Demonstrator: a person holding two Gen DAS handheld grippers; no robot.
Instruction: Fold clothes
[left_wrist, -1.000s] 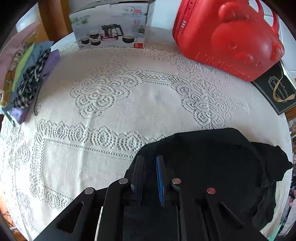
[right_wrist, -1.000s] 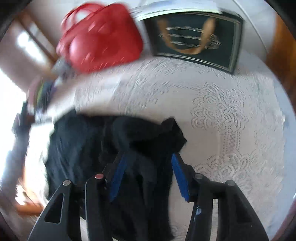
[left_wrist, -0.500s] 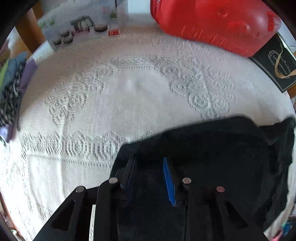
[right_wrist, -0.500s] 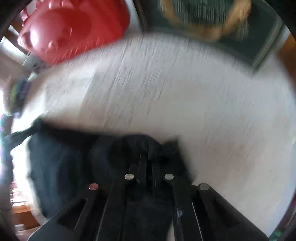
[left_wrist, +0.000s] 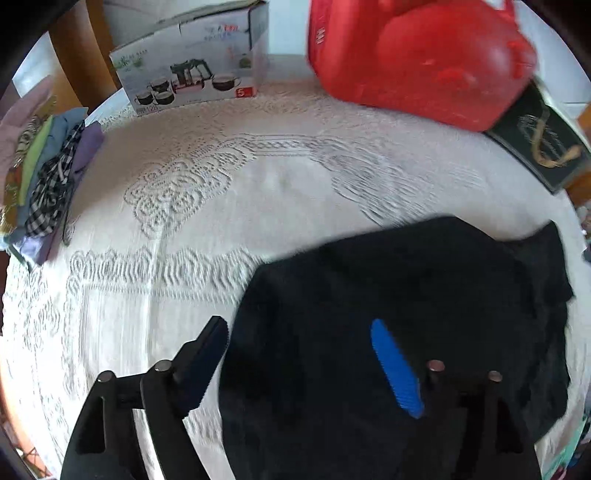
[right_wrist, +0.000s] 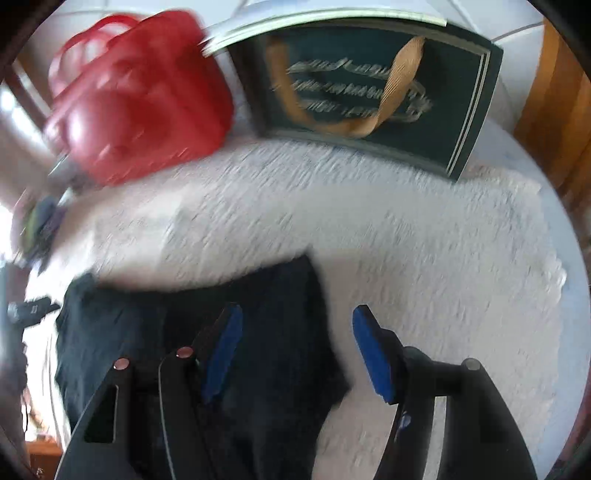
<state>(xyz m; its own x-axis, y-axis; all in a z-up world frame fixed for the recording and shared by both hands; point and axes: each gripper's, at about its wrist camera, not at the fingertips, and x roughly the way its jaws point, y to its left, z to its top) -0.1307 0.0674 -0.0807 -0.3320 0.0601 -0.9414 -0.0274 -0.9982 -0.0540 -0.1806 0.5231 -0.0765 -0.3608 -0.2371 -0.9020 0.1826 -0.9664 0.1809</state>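
The black garment (left_wrist: 388, 295) lies rumpled and bunched on the near part of the white lace tablecloth (left_wrist: 221, 206). The left gripper (left_wrist: 299, 343) and right gripper (right_wrist: 295, 332) both gape wide over it, gripping nothing.

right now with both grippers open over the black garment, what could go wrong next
1. Both the left gripper and the right gripper are open, so the black garment lies loose and bunched on its right side; a fold made now may come out uneven.
2. The lace tablecloth lies directly under the garment, so a low pinch could catch it too.
3. The red bag stands close behind; a wide swing might knock it.
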